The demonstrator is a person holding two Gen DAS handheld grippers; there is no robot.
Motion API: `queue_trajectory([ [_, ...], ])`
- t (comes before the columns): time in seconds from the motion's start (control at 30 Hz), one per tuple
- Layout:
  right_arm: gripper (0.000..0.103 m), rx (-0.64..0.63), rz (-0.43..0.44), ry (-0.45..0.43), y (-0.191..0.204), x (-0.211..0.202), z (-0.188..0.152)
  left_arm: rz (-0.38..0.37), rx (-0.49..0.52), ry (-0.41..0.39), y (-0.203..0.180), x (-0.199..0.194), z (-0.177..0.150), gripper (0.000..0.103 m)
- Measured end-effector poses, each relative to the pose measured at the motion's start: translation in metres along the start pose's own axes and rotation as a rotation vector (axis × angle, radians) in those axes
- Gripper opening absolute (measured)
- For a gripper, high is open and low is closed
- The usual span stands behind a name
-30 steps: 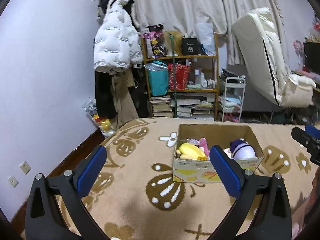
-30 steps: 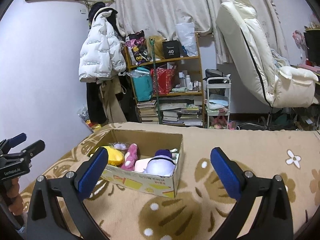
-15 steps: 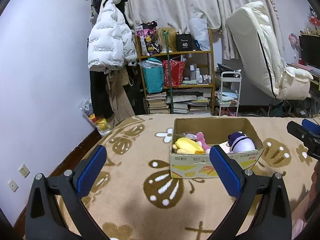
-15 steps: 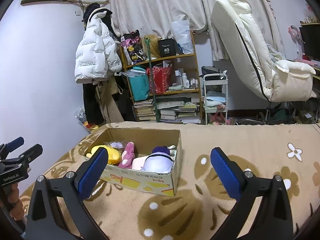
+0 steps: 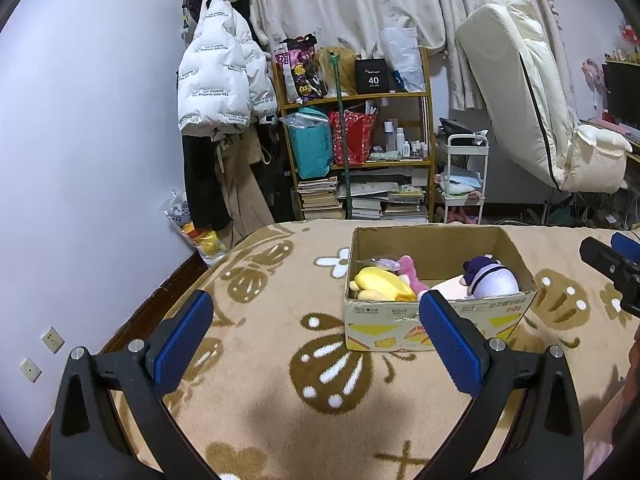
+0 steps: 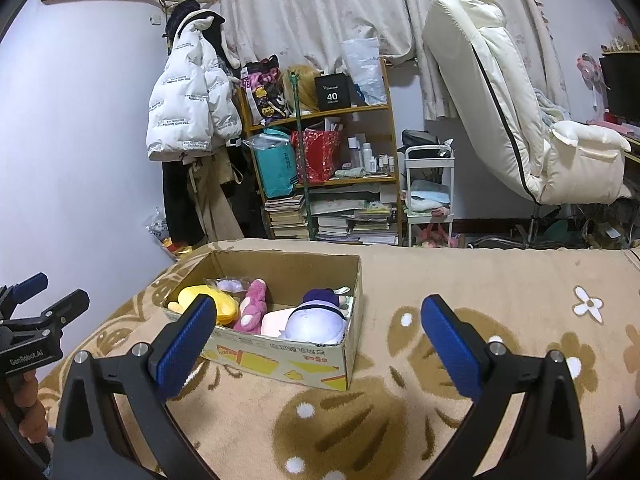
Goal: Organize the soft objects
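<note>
Both grippers' fingers (image 5: 188, 336) (image 6: 452, 344) wide apart, empty, above the blanket (image 5: 260, 360).

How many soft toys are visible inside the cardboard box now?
3 clearly: a yellow plush at the box's left end, a pink plush beside it in the middle, and a purple-and-white plush at the right end. Others may lie hidden underneath in the cardboard box.
</note>
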State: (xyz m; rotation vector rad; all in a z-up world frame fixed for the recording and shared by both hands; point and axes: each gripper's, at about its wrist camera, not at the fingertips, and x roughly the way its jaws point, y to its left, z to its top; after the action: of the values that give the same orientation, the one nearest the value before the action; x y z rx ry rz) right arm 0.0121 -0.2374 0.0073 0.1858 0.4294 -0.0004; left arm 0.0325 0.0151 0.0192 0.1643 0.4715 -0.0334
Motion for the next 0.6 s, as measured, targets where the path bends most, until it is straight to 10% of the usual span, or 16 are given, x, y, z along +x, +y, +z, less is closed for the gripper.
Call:
queue_trajectory([
  [0.6, 0.103, 0.006, 0.000, 0.006, -0.0026, 0.0033, -0.0016, -0.005, 0.000, 0.010, -0.0011, 0.0047, -0.0039, 0.102],
])
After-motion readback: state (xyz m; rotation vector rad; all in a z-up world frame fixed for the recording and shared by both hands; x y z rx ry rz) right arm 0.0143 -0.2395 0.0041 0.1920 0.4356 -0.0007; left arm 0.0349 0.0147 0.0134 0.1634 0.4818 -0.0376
